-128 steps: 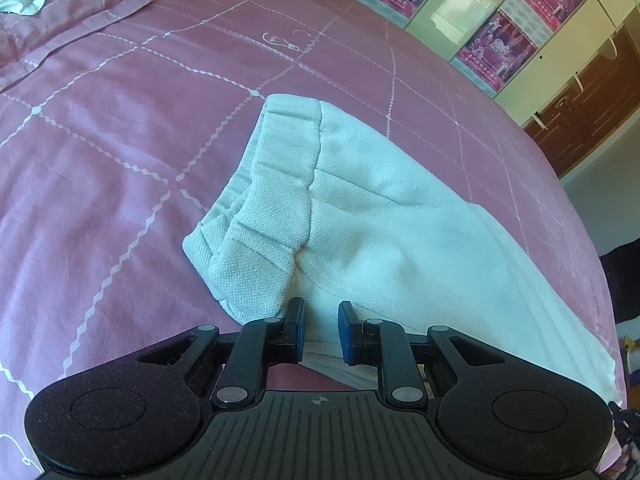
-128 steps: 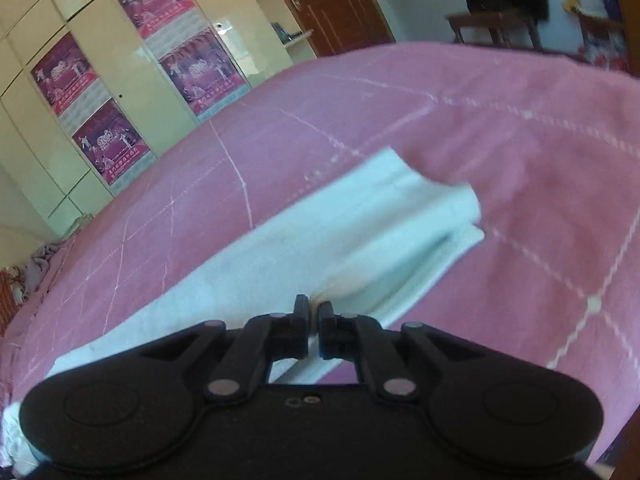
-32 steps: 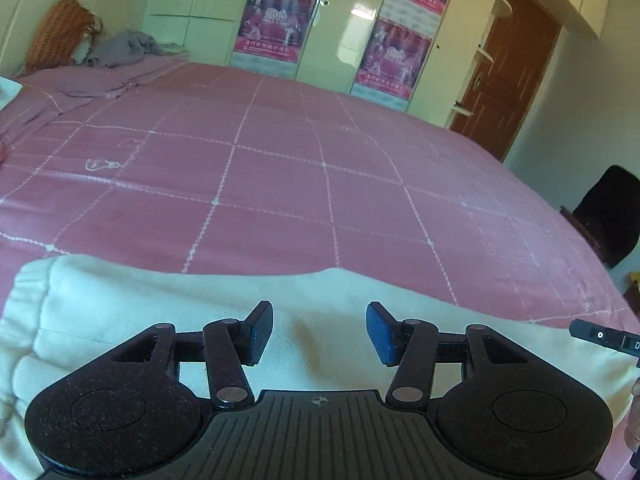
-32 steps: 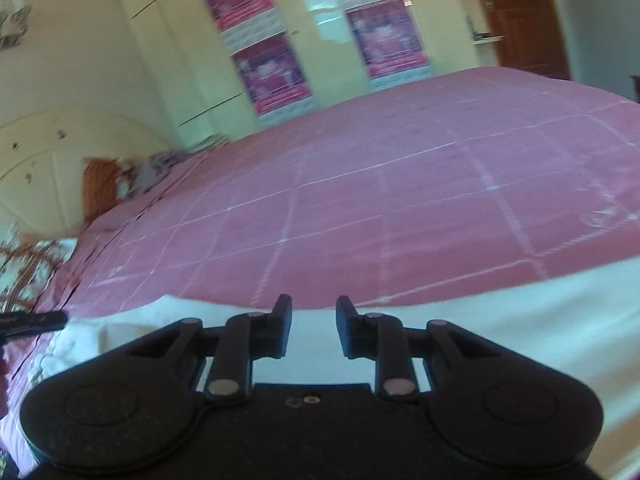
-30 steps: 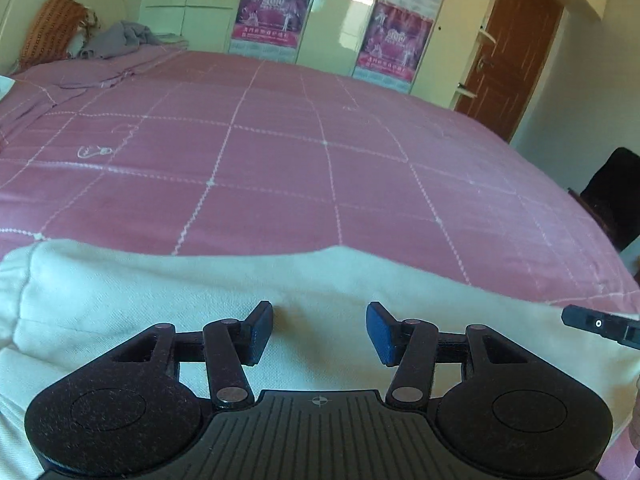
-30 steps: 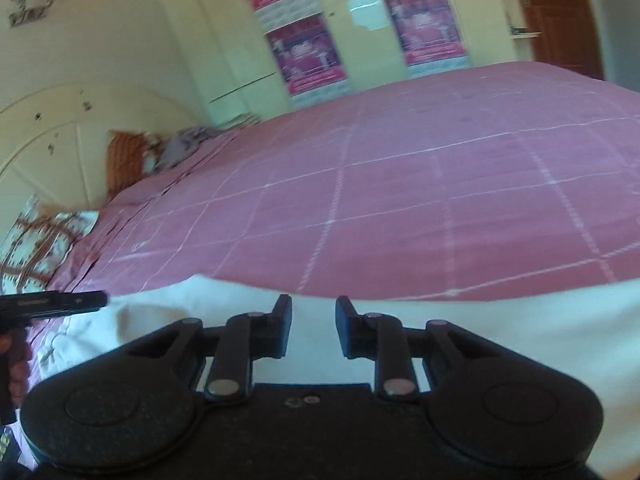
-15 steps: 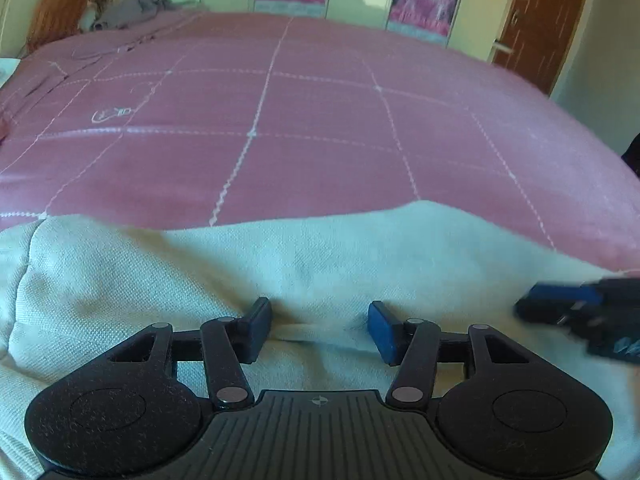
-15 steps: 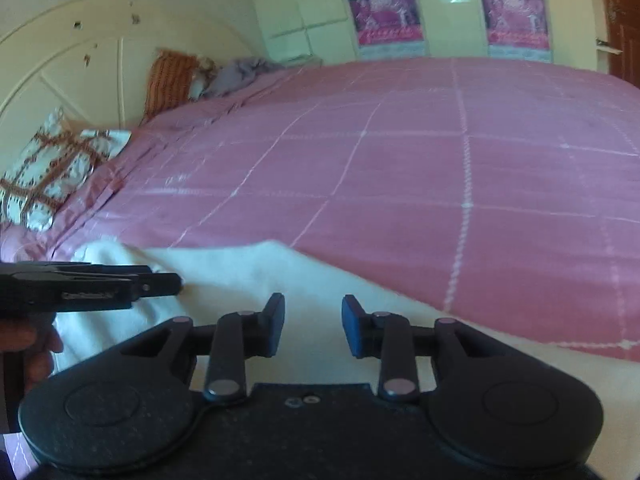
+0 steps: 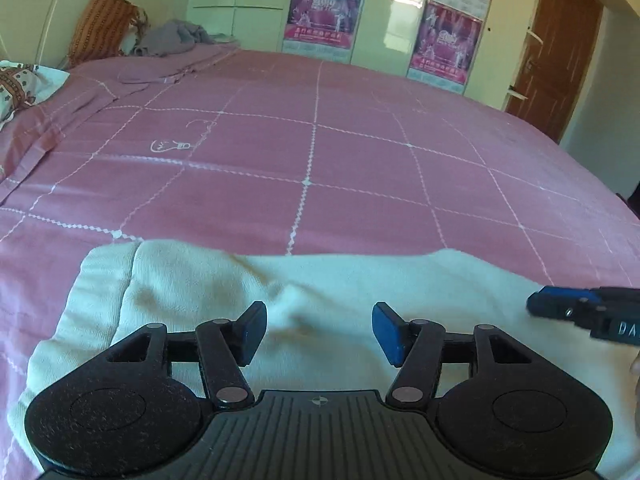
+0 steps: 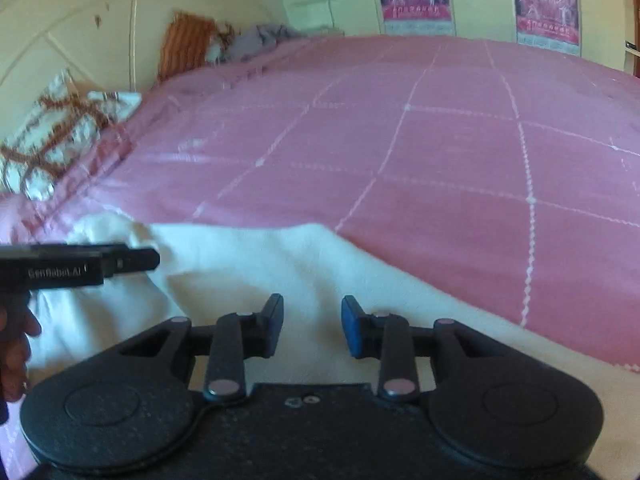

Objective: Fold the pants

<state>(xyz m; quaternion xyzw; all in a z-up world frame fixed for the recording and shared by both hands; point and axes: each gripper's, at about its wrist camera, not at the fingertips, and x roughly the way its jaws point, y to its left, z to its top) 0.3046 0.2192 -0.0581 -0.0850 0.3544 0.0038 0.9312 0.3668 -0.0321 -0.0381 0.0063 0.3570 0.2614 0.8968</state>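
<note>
Nearby, patterned pillow (image 10: 52, 140) (bed's far corner), grey clothes (image 9: 172, 38), posters (image 9: 324, 4)

Ahead of both my grippers the pink bedspread (image 9: 360, 168) lies flat and bare all the way to the wardrobe (image 9: 384, 20), so I have wide room to pass forward. The cream pants (image 9: 320, 280) lie low under me. On my right, the right gripper (image 9: 532, 307) crowds in close; far left stand an orange cushion (image 9: 100, 24) and grey clothes (image 9: 172, 38).
</note>
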